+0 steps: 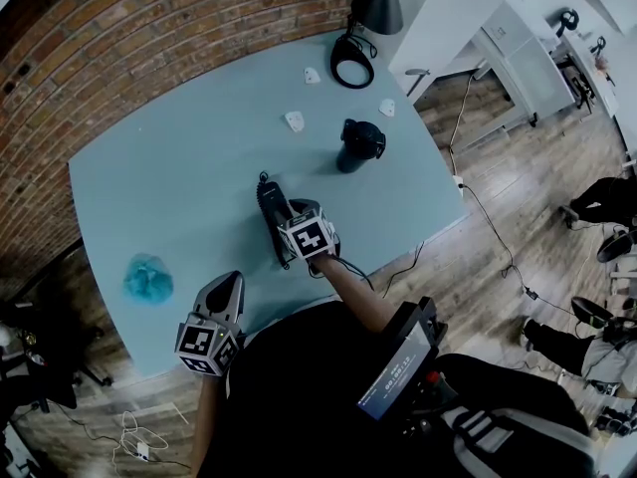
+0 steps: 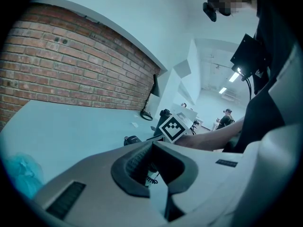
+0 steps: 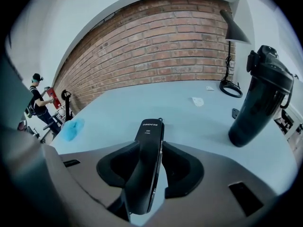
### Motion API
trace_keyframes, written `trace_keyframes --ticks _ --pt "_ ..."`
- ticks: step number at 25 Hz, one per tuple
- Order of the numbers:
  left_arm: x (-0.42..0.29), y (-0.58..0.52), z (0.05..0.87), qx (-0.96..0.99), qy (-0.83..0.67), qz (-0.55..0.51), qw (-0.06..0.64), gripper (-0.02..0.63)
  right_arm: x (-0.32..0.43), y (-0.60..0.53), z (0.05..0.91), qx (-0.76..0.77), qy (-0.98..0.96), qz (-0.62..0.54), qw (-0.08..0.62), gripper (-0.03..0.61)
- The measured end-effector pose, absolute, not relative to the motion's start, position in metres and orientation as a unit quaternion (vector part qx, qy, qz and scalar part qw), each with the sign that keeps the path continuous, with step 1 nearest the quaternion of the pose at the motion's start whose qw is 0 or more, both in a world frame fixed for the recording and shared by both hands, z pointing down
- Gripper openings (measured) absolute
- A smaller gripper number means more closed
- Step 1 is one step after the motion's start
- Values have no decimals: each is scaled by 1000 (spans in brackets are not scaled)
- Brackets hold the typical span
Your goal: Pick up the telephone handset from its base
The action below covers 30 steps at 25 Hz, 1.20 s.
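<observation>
Handset (image 3: 149,160): black, lying lengthwise between the right gripper (image 3: 151,145) jaws, both pads clamped on its sides. It sits mid-desk toward the near edge; can't tell whether it's clear of the base. Black bottle (image 3: 260,98) stands upright just far-right of it, apart. Left gripper (image 2: 154,148) is clenched with nothing in it, over the near-left edge of the desk (image 1: 179,167). Blue bundle (image 1: 147,277) is at the left, lamp (image 1: 363,28) at the far edge.

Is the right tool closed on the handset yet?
Shut on it: in the right gripper view the right tool has both jaws pressed against the sides of the black handset, which stands between them.
</observation>
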State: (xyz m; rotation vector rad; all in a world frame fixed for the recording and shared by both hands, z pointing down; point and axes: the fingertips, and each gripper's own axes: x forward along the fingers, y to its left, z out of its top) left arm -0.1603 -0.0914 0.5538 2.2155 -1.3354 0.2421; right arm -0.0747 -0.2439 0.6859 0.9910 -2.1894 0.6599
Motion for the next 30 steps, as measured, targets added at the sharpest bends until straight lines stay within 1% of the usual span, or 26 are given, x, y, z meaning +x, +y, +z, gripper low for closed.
trace_keyframes --ticks 2,7,12,21,26,30 --pt "-160 -91 555 821 -495 91 269 26 -75 -243 691 375 -832 250 322 186" --pt "-161 -89 555 819 -497 90 271 26 -82 -239 698 364 -831 251 336 207" --pt "-162 -88 556 817 -500 91 272 26 -90 -239 701 360 -830 254 341 258" --pt "-165 -91 558 814 -504 92 272 26 -93 -229 717 349 -820 263 368 264" --pt "-165 -93 560 815 -502 91 274 26 -93 -230 722 350 -820 261 371 268" --pt "-163 -95 560 816 -500 93 273 26 -94 -233 723 350 -821 272 359 279"
